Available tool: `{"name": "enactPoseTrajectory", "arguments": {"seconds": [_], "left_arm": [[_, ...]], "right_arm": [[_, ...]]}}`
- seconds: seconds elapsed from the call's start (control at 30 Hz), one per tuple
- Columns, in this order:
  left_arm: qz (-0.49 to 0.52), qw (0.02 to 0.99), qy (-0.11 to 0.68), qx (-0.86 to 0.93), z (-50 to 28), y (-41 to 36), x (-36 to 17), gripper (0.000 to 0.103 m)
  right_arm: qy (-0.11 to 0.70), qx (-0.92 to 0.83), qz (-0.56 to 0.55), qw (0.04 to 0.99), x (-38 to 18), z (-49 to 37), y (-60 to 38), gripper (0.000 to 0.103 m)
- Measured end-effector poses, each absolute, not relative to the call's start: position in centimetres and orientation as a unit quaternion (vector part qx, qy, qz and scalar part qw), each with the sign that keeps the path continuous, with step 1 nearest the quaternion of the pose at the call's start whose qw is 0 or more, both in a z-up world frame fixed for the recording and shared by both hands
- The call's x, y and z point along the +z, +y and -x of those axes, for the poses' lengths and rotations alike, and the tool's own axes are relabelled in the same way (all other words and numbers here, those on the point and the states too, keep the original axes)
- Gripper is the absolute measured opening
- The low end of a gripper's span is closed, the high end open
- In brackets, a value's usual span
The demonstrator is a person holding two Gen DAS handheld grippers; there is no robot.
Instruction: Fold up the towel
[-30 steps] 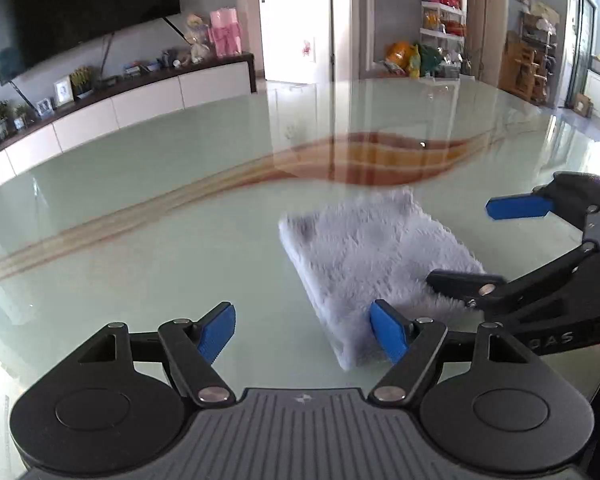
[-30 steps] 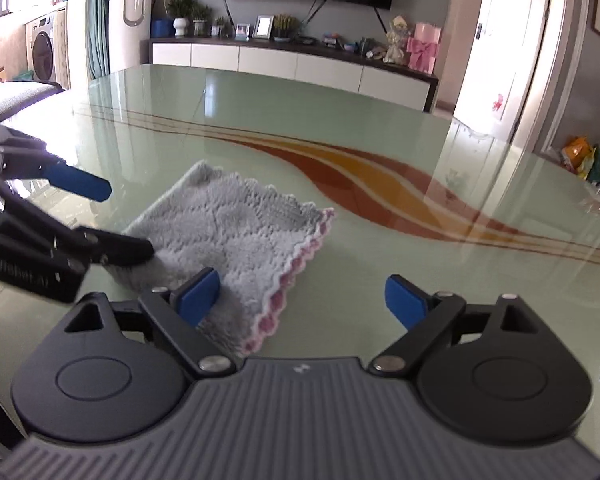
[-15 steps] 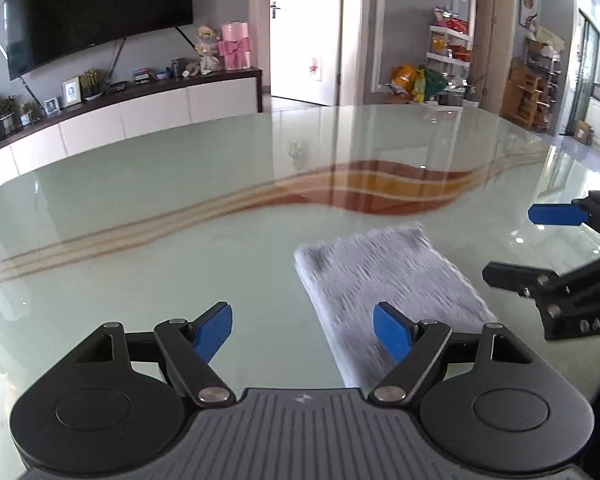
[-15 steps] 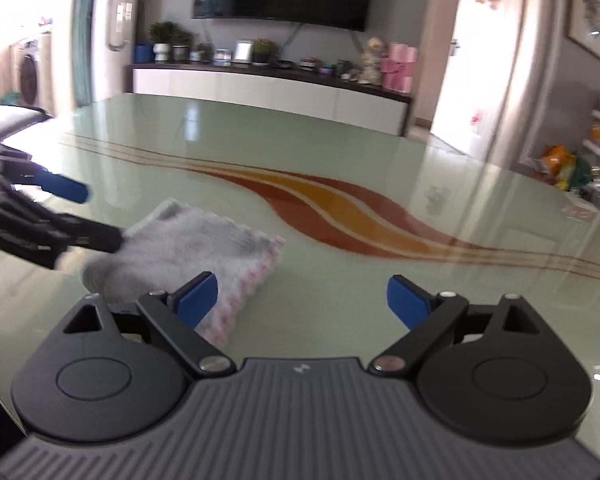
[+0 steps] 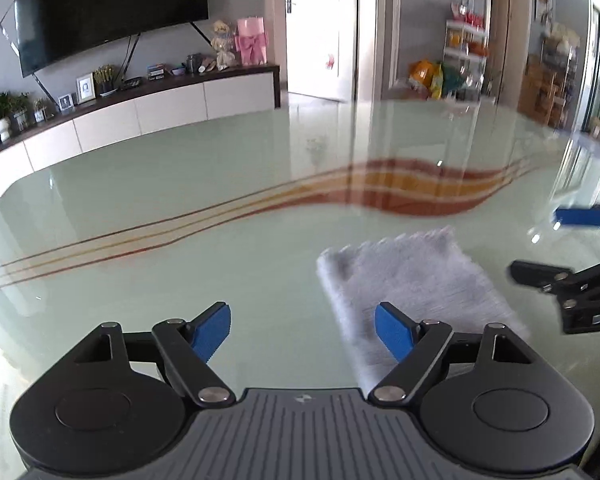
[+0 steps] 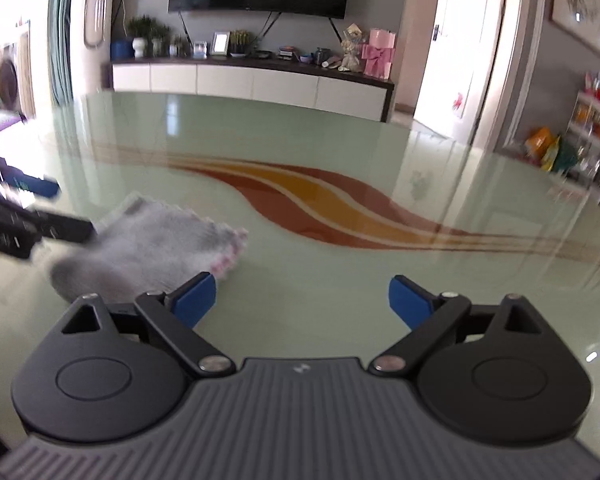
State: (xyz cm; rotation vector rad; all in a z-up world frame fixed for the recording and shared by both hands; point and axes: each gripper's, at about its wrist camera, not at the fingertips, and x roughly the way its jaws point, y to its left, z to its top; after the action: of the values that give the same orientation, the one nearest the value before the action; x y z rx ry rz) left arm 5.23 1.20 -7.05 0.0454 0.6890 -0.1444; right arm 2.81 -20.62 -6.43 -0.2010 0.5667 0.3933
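1. Towel [image 5: 412, 284] folded, flat on table [image 5: 180, 240], just this side of the orange stripe [image 5: 400, 192].
2. Left gripper [image 5: 302, 330] and right gripper [image 6: 302, 302]: fingers spread, empty, clear of towel.
3. Risk: a finger snagging the pile could flip the fold open.

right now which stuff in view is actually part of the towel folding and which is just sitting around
Part of the job:
- grey towel, lying folded on the glass table
- left gripper, open, holding nothing
- right gripper, open, holding nothing

Just sitting around:
- wall TV
- pink gift box on the sideboard
- framed photo
- potted plants
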Motion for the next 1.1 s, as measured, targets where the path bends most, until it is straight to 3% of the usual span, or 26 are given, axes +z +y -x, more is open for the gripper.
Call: {"name": "enactPoseTrajectory", "arguments": {"seconds": [0.2, 1.1], "left_arm": [[-0.012, 0.938, 0.340, -0.068, -2.9, -0.5, -5.9, 0.102], [-0.021, 0.928, 0.370, -0.039, 3.0, -0.6, -4.3, 0.102]], "right_arm": [[0.284, 0.217, 0.089, 0.930, -5.5, -1.8, -19.7, 0.097], [0.308, 0.240, 0.091, 0.916, -2.6, 2.6, -21.1, 0.103]]}}
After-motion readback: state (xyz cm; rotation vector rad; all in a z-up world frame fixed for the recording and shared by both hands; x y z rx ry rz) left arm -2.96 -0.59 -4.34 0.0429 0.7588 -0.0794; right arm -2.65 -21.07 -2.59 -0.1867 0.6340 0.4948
